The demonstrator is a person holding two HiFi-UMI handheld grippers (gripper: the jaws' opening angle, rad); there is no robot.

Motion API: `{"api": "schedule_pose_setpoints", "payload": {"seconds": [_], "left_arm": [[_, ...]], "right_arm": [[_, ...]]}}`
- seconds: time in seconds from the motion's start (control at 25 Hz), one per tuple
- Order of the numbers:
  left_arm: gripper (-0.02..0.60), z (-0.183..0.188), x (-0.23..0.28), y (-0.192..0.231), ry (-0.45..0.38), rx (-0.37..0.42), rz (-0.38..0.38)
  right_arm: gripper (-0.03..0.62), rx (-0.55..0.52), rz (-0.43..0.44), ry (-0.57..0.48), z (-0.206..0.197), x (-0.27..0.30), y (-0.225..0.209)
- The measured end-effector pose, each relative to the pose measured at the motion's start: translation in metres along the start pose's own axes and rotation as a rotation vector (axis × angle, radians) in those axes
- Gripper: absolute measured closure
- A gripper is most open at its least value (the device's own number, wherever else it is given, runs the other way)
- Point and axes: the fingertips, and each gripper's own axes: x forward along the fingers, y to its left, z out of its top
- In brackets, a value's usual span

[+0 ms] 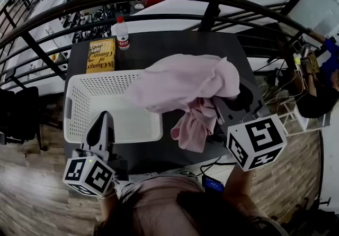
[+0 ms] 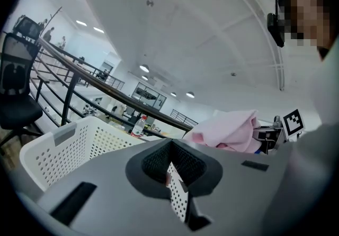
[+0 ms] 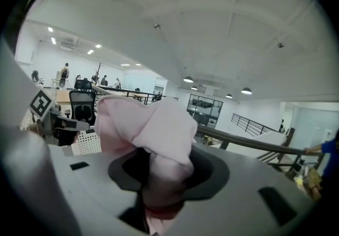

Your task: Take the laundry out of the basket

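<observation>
Only the right gripper view shows us the right tool (image 3: 159, 171) clamped on a bunched fold of the pink laundry (image 1: 183, 84). Head view adds the cloth raised over the white basket's (image 1: 79, 97) right rim, its tail hanging above the bench (image 1: 159, 50). Left tool (image 2: 172, 171) nearly closed, perforated basket wall in the slit; pinched or not, we can't tell.

The basket (image 1: 79, 105) is open at left; pink garment (image 1: 183, 84) overhangs right.

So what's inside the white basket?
The white basket looks bare inside: only its white floor and holey walls show. The pink cloth hangs over its far right corner, so that bit is hidden.
</observation>
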Motion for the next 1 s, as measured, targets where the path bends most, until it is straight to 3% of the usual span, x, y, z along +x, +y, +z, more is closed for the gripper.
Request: {"api": "schedule_pose_setpoints", "payload": {"seconds": [1.0], "left_arm": [[0.584, -0.037, 0.036, -0.055, 0.094, 0.041, -0.059]], "right_arm": [[0.436, 0.117, -0.075, 0.082, -0.071, -0.024, -0.06]]}}
